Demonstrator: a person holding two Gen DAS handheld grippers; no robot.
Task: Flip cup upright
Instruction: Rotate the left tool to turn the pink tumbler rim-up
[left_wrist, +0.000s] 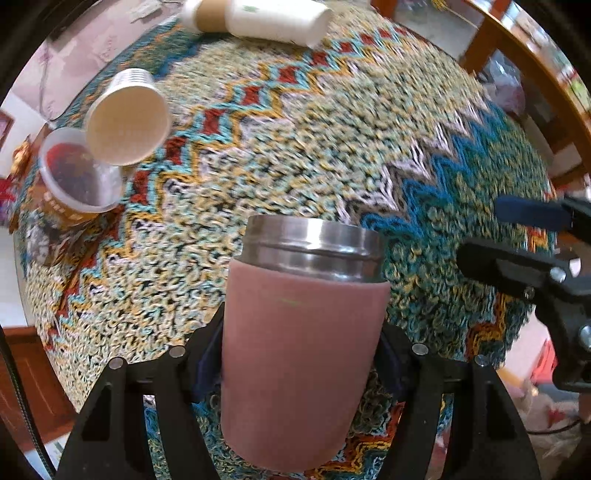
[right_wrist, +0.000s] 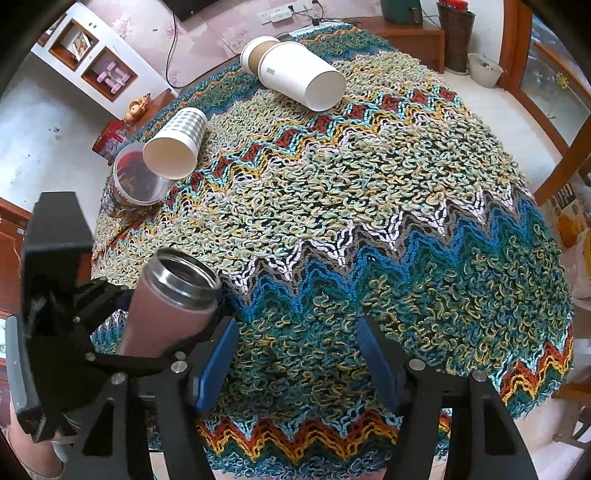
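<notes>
A pink steel-rimmed cup is held between the jaws of my left gripper, its open steel mouth pointing away from the camera. In the right wrist view the same cup is tilted above the rug, mouth up and to the right, with the left gripper shut around its body. My right gripper is open and empty over the blue-green part of the rug; it also shows in the left wrist view at the right.
A woven zigzag rug covers the round table. On it lie a checked paper cup, a clear plastic cup, and a large white paper cup nested with a brown-sleeved one. Wooden chairs stand at the right.
</notes>
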